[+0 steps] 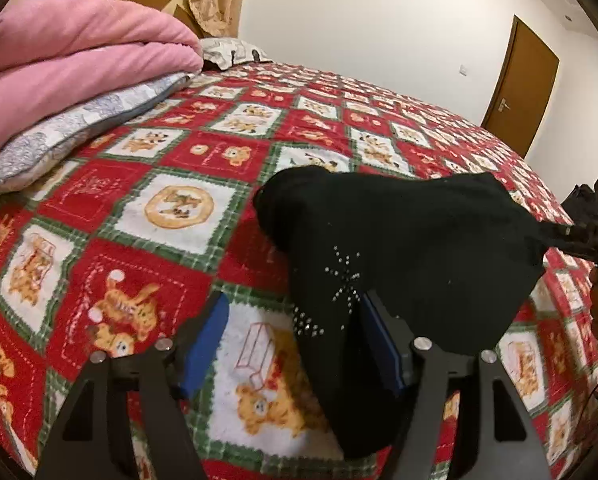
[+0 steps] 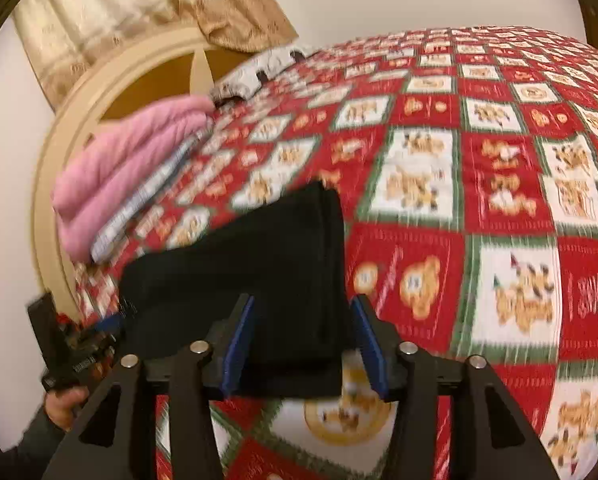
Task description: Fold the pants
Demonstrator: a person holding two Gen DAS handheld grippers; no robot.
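Folded black pants [image 1: 399, 248] with a small studded star pattern lie in a heap on the red patchwork bedspread [image 1: 159, 152]. My left gripper [image 1: 295, 312] stands open over their near corner; the cloth lies against its right finger and its left pad is bare. At the right edge of this view the pants taper to a point at my right gripper [image 1: 579, 236]. In the right wrist view, the pants [image 2: 259, 248] lie flat between the blue pads of my right gripper [image 2: 303, 324], whose jaws stand apart and do not pinch the cloth. My left gripper [image 2: 71, 344] shows at lower left, held by a hand [image 2: 63, 404].
A folded pink blanket [image 1: 67, 60] rests on a patterned pillow [image 1: 79, 128] at the head of the bed, by the cream headboard [image 2: 59, 140] and a beige curtain [image 2: 139, 8]. A brown door [image 1: 519, 84] stands beyond the far side. The bedspread [image 2: 499, 200] stretches wide to the right.
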